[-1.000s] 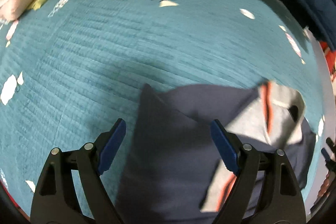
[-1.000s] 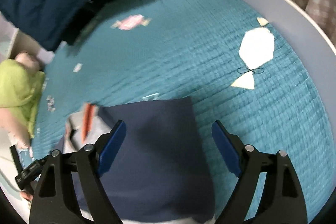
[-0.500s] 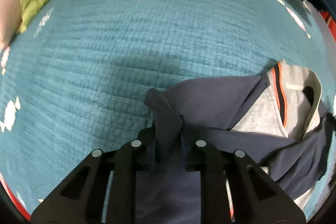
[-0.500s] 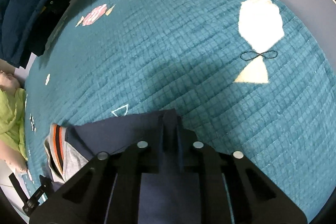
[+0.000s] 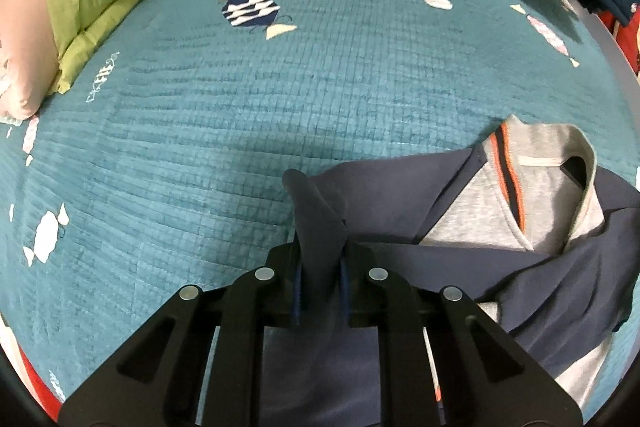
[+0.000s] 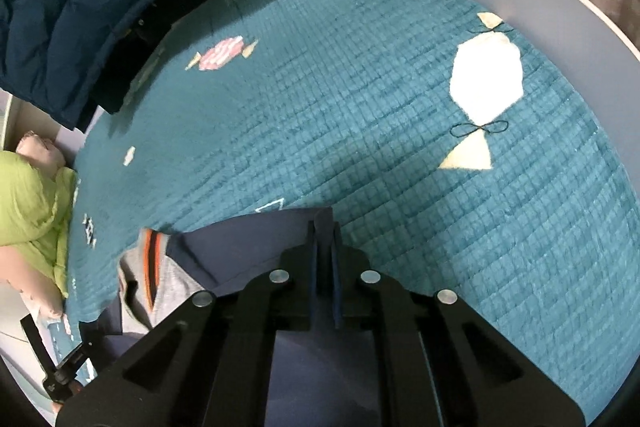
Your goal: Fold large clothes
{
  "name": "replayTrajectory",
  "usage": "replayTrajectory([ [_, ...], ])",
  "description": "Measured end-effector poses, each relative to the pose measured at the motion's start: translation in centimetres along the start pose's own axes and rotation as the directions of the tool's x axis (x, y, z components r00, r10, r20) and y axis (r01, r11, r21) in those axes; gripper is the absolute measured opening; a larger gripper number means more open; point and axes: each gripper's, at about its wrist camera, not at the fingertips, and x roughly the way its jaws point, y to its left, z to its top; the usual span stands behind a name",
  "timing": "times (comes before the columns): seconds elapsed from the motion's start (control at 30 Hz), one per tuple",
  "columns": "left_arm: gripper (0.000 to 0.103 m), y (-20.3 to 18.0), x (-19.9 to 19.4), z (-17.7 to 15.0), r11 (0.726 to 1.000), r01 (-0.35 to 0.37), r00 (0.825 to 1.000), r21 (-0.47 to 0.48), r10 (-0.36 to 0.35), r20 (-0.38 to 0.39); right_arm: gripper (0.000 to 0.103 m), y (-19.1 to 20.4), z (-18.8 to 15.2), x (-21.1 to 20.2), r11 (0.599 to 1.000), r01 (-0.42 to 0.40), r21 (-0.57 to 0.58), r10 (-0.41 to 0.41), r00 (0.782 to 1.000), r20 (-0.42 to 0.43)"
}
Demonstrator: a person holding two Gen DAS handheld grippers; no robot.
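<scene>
**Both corners pinched, the fold itself not yet made**

I am holding the navy garment at two points, and it is lying at the near edge of the teal quilt. My left gripper is pinching a bunched ridge of navy cloth between its pads. My right gripper is pressing together on a thin, flat corner of the same garment. The grey lining and orange-striped collar are lying exposed, with navy fabric crumpled around them. I am judging that only the gripping is done; carrying the edge across and smoothing the folds are all waiting.
</scene>
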Motion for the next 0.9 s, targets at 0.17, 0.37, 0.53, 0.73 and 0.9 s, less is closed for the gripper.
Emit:
replayTrajectory([
  [0.17,0.014,0.3,-2.2,-0.3,1.000,0.023,0.999,-0.004,-0.023,0.034,0.005,0.7,-0.3,-2.1,1.000,-0.018,-0.010,0.019,0.999,0.032],
  [0.37,0.014,1.0,-5.4,-1.0,0.999,0.053,0.995,-0.005,-0.052,0.081,0.005,1.1,-1.3,-5.4,0.999,-0.036,-0.009,0.037,0.996,0.078],
  [0.53,0.014,1.1,-8.1,-2.3,0.997,0.075,0.990,-0.001,-0.074,0.121,0.005,1.0,-2.9,-8.2,0.998,-0.055,-0.003,0.055,0.992,0.113],
  [0.73,0.014,1.1,-11.6,-4.3,0.997,0.082,0.982,0.013,-0.082,0.169,0.005,0.6,-5.1,-11.7,0.997,-0.080,-0.005,0.080,0.984,0.156],
  [0.9,0.014,1.3,-14.0,-6.3,0.996,0.082,0.976,0.022,-0.085,0.201,0.005,0.1,-6.8,-14.4,0.995,-0.102,-0.016,0.103,0.977,0.188],
])
